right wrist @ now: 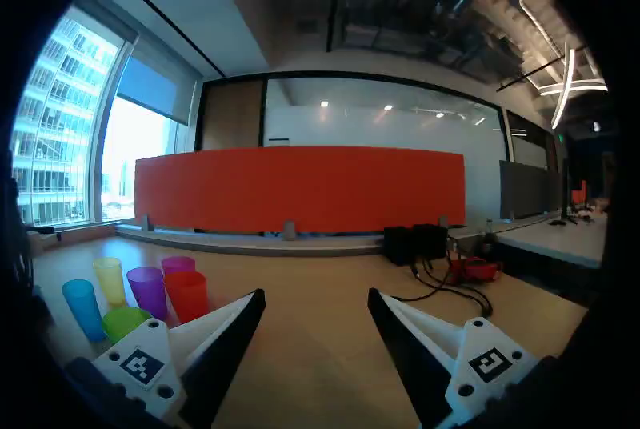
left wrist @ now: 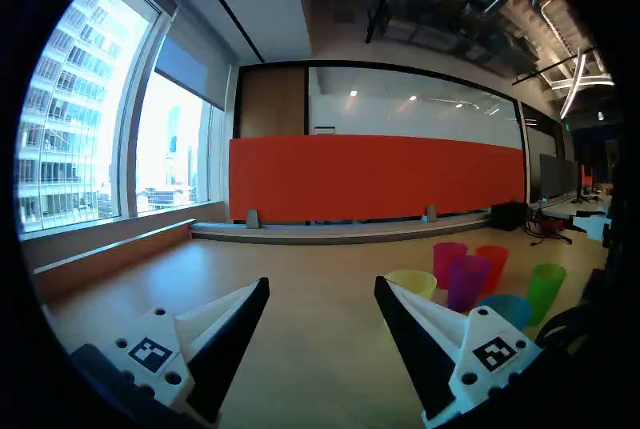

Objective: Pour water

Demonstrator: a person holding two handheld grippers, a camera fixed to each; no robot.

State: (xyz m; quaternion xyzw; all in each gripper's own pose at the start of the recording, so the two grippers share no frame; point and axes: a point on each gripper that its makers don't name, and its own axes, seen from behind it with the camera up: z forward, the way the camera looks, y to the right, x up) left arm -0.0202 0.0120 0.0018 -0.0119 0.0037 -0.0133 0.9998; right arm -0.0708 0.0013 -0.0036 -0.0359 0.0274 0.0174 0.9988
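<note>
Several coloured plastic cups stand in a cluster on the wooden table. In the left gripper view they sit right of centre: yellow cup, magenta cup, purple cup, red cup, green cup and blue cup. My left gripper is open, and its right finger ends just before the yellow cup. In the right gripper view the cluster is at the lower left: blue cup, yellow cup, purple cup, red cup, green cup. My right gripper is open and holds nothing.
An orange partition runs along the table's far edge. Tall windows are on the left. Black boxes and cables with a red item lie at the far right of the table, and a monitor stands beyond.
</note>
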